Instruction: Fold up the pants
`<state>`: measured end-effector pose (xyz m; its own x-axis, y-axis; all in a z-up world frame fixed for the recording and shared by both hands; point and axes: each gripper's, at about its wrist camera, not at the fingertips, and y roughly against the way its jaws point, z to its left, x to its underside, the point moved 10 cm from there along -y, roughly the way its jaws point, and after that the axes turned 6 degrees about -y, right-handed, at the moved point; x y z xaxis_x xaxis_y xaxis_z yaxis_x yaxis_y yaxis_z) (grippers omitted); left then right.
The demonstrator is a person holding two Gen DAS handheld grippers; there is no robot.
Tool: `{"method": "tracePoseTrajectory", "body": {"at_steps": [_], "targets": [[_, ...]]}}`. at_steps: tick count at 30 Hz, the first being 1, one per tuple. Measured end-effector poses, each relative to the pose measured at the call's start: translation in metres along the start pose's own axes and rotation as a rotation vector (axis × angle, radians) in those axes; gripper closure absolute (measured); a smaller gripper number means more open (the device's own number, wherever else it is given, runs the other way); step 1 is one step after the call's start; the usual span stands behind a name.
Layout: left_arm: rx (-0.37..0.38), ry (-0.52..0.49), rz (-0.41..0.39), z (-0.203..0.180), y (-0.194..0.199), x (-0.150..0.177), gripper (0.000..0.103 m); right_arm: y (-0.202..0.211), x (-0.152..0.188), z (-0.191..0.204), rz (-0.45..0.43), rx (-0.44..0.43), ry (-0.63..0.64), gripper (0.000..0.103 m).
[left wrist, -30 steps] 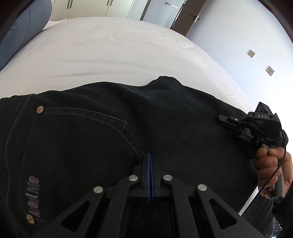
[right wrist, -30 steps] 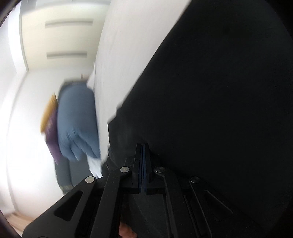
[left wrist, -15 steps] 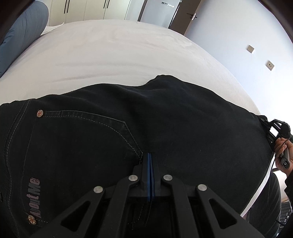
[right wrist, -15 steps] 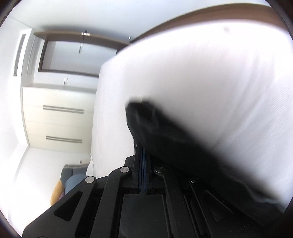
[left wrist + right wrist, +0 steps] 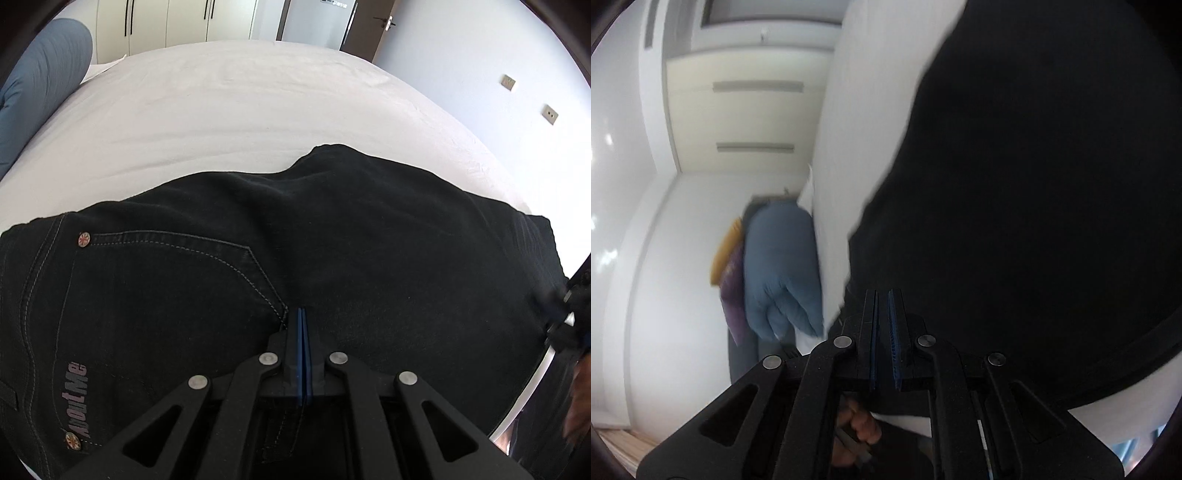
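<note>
One pair of black pants (image 5: 332,258) lies flat across the near part of a bed (image 5: 240,110), covered by a white sheet with faint creases. Waist end sits to the left in the left wrist view: a back pocket (image 5: 177,280) with pale stitching, two round rivets, and grey lettering near the edge. Leg end runs off to the right, reaching the mattress edge.

Left gripper (image 5: 302,314) points down onto the cloth just right of the pocket corner; its blue pads are pressed together, and whether any fabric is pinched between them cannot be told. Right gripper (image 5: 882,295) appears blurred at the far right edge of the left view, at the pants' leg end. In its own view its jaws are opening, a narrow gap showing between the blue pads, nothing between them; black cloth (image 5: 1034,184) fills the frame beyond.

Room: cream wardrobe doors (image 5: 166,18) with dark handles behind the bed, a dark door (image 5: 369,26), a pale wall with two switch plates (image 5: 509,83). Blue pillow (image 5: 40,81) beside the bed's left side; an orange and a purple cushion (image 5: 729,254) behind it in the right view.
</note>
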<state>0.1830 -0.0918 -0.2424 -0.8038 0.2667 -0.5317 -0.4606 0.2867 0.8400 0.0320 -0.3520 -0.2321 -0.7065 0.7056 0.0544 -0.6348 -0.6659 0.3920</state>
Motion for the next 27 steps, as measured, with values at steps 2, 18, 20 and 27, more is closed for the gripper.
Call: {"method": "tracePoseTrajectory", "body": {"at_steps": [2, 18, 20, 27], "targets": [[-0.006, -0.006, 0.005, -0.003, 0.0, 0.001, 0.098, -0.03, 0.019, -0.008, 0.046, 0.057, 0.025, 0.097], [-0.026, -0.012, 0.002, -0.019, -0.007, 0.001, 0.098, 0.213, -0.114, -0.106, -0.677, -0.02, -0.276, 0.096], [-0.025, -0.008, -0.001, -0.012, -0.005, 0.003, 0.098, 0.24, -0.108, -0.094, -0.738, 0.039, -0.25, 0.093], [-0.032, -0.002, -0.001, -0.018, -0.002, 0.009, 0.098, 0.219, -0.066, -0.052, -0.719, 0.003, -0.248, 0.017]]}}
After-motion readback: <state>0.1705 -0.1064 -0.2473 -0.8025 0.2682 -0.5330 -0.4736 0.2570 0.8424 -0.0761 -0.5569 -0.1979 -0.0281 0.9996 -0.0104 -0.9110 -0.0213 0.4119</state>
